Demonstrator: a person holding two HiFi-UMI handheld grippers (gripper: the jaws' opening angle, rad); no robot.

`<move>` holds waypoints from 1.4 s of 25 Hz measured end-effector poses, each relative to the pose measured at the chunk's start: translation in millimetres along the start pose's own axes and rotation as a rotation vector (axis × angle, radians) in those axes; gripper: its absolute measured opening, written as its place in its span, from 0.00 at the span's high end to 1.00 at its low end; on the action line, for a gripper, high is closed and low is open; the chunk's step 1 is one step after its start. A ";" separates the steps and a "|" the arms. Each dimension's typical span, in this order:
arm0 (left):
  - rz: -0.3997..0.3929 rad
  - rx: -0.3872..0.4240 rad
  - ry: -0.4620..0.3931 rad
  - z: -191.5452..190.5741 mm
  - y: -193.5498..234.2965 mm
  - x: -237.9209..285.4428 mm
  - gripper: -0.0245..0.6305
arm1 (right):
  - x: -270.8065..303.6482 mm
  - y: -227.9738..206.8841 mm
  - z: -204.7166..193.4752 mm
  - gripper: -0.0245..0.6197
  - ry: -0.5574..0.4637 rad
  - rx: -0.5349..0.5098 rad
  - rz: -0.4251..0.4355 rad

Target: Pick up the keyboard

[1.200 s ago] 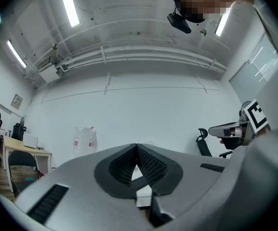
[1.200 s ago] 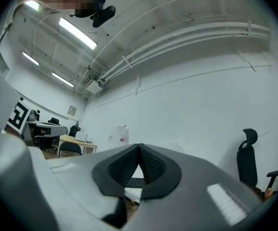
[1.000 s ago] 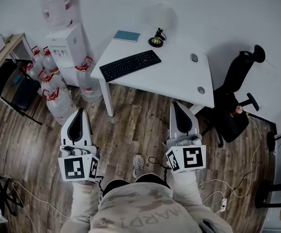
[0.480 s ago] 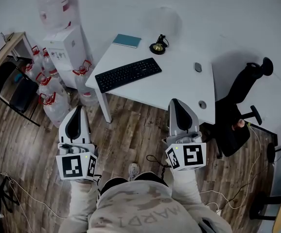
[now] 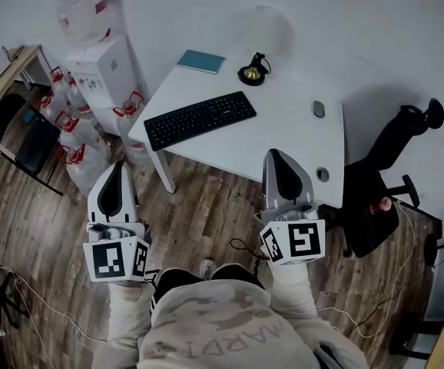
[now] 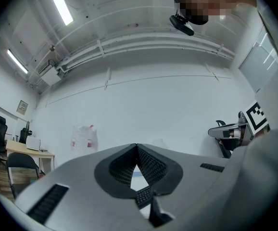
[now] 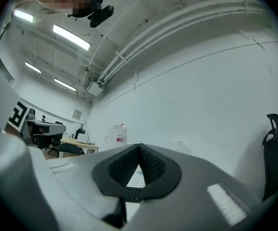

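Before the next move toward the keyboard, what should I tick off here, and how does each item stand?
1. Keyboard flat on the white table, fully in view: ok.
2. Left gripper jaws apart for a grasp: not ok, shut and empty.
3. Right gripper jaws apart for a grasp: not ok, shut and empty.
4. Grippers at the keyboard: not ok, neither touches it.
5. Room round the keyboard: ok, the mouse and the blue notebook lie apart from it.
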State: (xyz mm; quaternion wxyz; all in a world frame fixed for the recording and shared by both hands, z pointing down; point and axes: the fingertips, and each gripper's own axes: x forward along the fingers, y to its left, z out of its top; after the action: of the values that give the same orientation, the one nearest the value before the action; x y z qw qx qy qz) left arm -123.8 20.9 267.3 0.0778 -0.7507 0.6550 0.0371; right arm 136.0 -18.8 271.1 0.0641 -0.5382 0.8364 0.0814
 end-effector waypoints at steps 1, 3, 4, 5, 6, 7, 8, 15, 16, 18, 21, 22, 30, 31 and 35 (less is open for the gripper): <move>0.002 -0.001 0.004 -1.5 -0.6 2.1 0.96 | 1.5 -1.8 -2.4 0.95 0.003 0.002 0.002; 0.006 -0.004 0.011 -3.7 -1.1 5.3 0.96 | 4.5 -4.6 -6.9 0.95 0.011 0.008 0.005; 0.008 -0.005 0.015 -4.9 -1.2 6.7 0.96 | 6.0 -6.1 -9.3 0.95 0.015 0.012 0.006; 0.010 -0.005 0.020 -6.6 -1.2 8.4 0.96 | 7.5 -7.6 -11.6 0.95 0.019 0.015 0.006; 0.010 -0.004 0.025 -8.7 -1.0 10.2 0.96 | 8.9 -8.7 -13.7 0.95 0.023 0.017 0.005; 0.010 -0.004 0.029 -11.2 -0.4 12.2 0.96 | 10.3 -9.3 -15.6 0.95 0.025 0.017 0.004; 0.009 -0.005 0.033 -13.6 0.4 14.6 0.96 | 11.9 -9.8 -17.4 0.95 0.027 0.016 0.003; -0.016 -0.012 0.033 -23.1 1.5 41.1 0.96 | 28.1 -22.0 -26.9 0.95 0.038 0.010 -0.026; -0.018 -0.014 0.033 -24.1 2.8 47.1 0.96 | 32.5 -23.9 -27.9 0.95 0.040 0.007 -0.029; -0.024 -0.017 0.033 -26.1 5.4 60.2 0.96 | 42.8 -28.1 -29.8 0.95 0.042 0.004 -0.034; -0.033 -0.018 0.034 -30.1 8.9 80.1 0.96 | 60.5 -34.6 -33.9 0.95 0.040 0.005 -0.039; -0.035 -0.017 0.035 -31.9 10.4 86.2 0.96 | 66.5 -36.4 -35.6 0.95 0.040 0.005 -0.041; -0.032 -0.016 0.050 -44.5 33.0 140.5 0.96 | 123.5 -51.1 -48.9 0.95 0.045 0.008 -0.051; -0.032 -0.016 0.052 -46.4 36.1 147.4 0.96 | 130.5 -52.6 -50.7 0.95 0.046 0.008 -0.052; -0.035 -0.019 0.060 -54.7 48.4 175.5 0.96 | 159.2 -58.3 -59.2 0.95 0.051 0.007 -0.057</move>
State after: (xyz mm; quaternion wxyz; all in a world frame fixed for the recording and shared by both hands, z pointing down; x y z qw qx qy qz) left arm -149.8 -166.0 290.3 0.0516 -0.7634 0.6436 0.0191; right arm 122.2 -196.5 294.1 0.0471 -0.5637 0.8223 0.0628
